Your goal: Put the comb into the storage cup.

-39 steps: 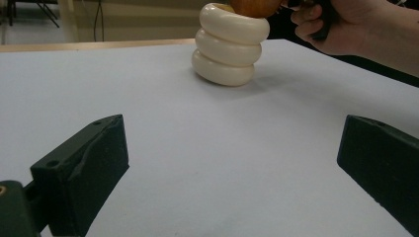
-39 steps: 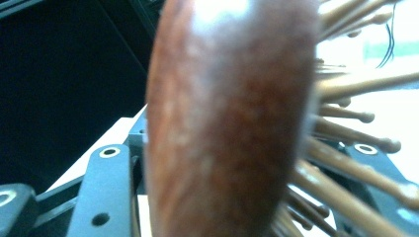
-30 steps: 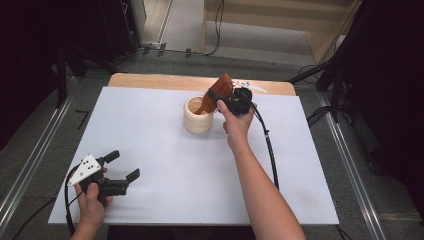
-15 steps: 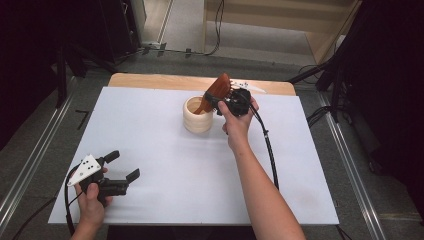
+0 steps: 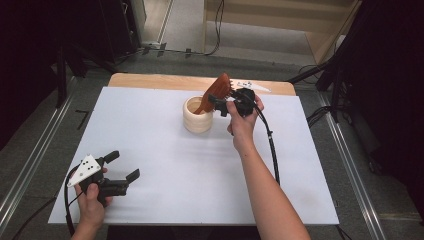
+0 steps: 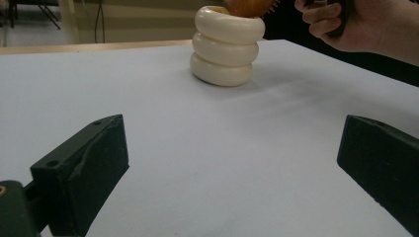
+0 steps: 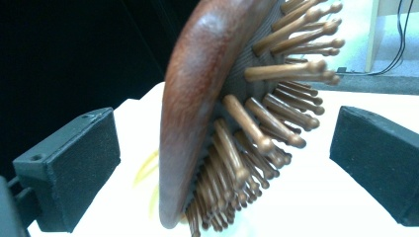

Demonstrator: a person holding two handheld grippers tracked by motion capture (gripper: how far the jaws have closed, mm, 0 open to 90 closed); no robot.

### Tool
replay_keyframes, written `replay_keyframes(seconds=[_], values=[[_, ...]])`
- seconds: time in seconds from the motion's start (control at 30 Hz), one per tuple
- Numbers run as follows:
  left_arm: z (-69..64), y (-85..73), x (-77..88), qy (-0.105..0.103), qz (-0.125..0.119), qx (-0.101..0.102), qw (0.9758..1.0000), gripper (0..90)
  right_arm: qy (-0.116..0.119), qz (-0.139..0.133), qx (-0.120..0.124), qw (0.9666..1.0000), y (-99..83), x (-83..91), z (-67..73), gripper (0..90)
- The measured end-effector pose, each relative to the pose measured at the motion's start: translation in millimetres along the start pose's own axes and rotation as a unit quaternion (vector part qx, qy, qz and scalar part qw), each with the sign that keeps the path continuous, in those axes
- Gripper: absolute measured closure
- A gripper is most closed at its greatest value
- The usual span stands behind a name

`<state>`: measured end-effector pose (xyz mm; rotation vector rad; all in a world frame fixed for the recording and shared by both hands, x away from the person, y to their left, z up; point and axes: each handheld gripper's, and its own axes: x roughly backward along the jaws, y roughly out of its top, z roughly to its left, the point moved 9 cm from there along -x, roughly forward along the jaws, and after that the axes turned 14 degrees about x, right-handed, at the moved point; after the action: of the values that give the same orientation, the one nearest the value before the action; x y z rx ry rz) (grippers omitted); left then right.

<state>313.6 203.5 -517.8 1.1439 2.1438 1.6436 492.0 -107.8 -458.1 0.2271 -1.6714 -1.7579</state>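
1 hairbrush [image 5: 214,93], 1 ringed cup [image 5: 197,116]

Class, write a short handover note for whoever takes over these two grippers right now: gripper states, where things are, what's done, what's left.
Right gripper: jaws have just been opening; they stand open either side of the wooden hairbrush, pads clear of it.
Left gripper: open, idle near the table's front left corner.
Hairbrush: handle down in the cream ringed holder, head leaning out.
Done: brush placed, released.
Left: probably just withdraw the right gripper.
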Motion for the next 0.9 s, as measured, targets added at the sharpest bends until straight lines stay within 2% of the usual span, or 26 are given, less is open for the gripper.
replay_keyframes(seconds=[0.23,0.73,0.9], values=[[0.2,0.2,-0.6,-0.001,0.000,0.000,1.0000,0.0,-0.003,0.011,0.030,0.9995,-5.4,10.4,1.4,0.0],[-0.1,-0.3,-0.5,0.001,0.002,-0.003,1.0000,0.0,0.003,0.005,0.059,0.9983,-15.6,34.2,9.2,0.0],[-0.1,-0.2,-0.5,0.001,0.002,-0.003,1.0000,0.0,-0.008,0.005,0.072,0.9974,-20.6,43.0,9.8,0.0]])
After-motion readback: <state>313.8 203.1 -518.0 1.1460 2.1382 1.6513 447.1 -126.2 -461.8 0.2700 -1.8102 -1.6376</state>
